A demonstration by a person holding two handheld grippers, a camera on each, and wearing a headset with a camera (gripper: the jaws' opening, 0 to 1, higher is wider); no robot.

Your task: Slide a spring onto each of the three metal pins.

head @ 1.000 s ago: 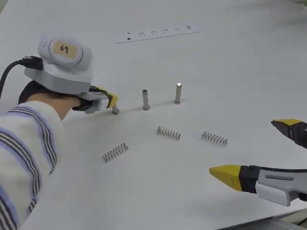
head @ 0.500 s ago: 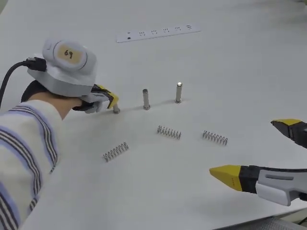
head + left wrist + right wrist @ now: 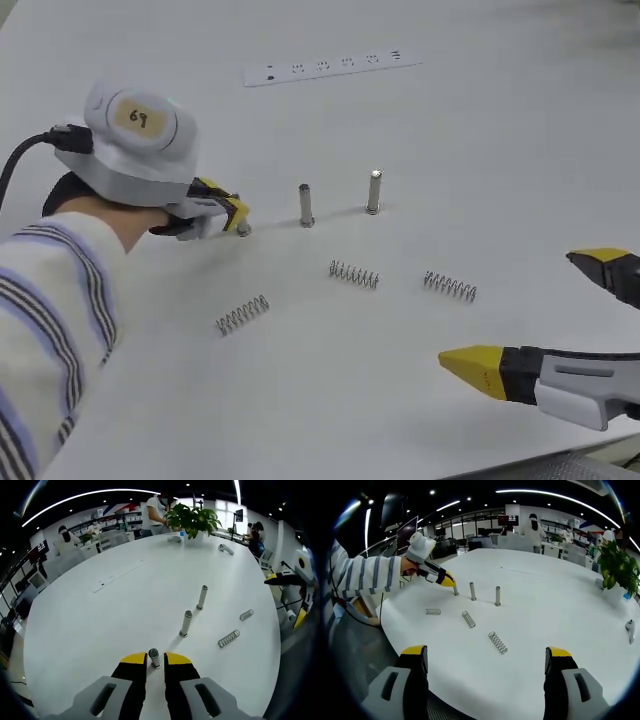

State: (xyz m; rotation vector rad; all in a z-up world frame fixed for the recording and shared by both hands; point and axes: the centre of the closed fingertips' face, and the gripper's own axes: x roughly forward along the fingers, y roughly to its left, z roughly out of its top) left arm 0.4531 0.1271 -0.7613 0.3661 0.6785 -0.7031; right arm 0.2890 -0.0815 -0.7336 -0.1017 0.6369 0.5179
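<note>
Three metal pins stand upright in a row on the white table: left pin [image 3: 243, 228], middle pin [image 3: 306, 205], right pin [image 3: 374, 192]. My left gripper [image 3: 238, 212] is down at the left pin [image 3: 155, 657], its yellow tips shut against both sides of it. Three springs lie loose in front of the pins: left spring [image 3: 242, 314], middle spring [image 3: 354, 274], right spring [image 3: 449, 286]. At the table's near right, my right gripper [image 3: 530, 312] is wide open and holds nothing. The springs [image 3: 498, 642] lie well ahead of the right gripper [image 3: 486, 660].
A white power strip [image 3: 330, 68] lies at the far side of the table. A potted plant [image 3: 192, 517] stands on the table's far end, with people seated and standing beyond. The table's edge runs close under the right gripper.
The left gripper has edged slightly right and settled on the left pin. The right gripper, springs and other pins have not moved.
</note>
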